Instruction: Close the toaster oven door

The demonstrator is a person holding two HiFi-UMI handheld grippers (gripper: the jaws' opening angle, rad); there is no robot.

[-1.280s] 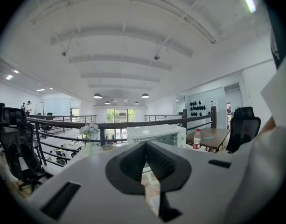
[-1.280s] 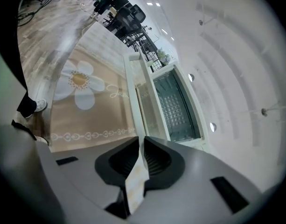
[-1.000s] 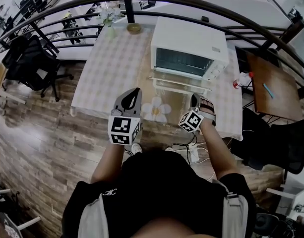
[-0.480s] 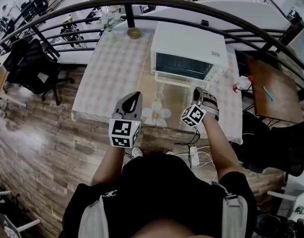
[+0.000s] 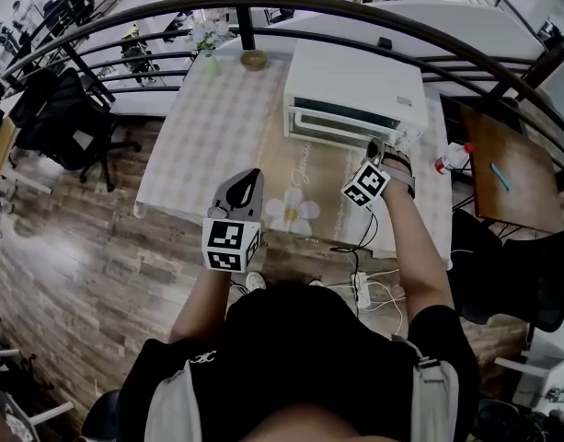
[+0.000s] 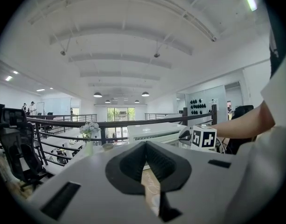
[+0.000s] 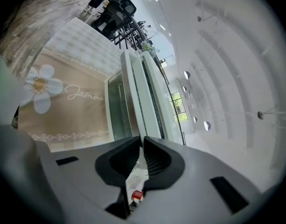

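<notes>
The white toaster oven [image 5: 355, 79] stands at the far right of the table. Its glass door [image 5: 341, 129] is tilted up, almost flat against the front. My right gripper [image 5: 378, 145] is at the door's right end, close to its handle edge. In the right gripper view the door [image 7: 133, 92] stands just ahead of the right gripper [image 7: 142, 139], whose jaws are closing to a thin slit with nothing between them. My left gripper [image 5: 249, 177] hangs shut and empty over the table's near edge. From the left gripper [image 6: 143, 144] the oven [image 6: 154, 132] shows far ahead.
The checked table [image 5: 217, 127] carries a beige placemat with a daisy [image 5: 291, 212], a flower vase [image 5: 206, 35] and a small bowl [image 5: 253, 59]. A dark railing [image 5: 125, 26] curves behind. A red-capped bottle [image 5: 450, 161] and a wooden side table [image 5: 502, 164] are at the right.
The oven door has swung up from lying flat open to nearly closed. My right gripper moved forward and up with it toward the oven. The left gripper barely moved.
</notes>
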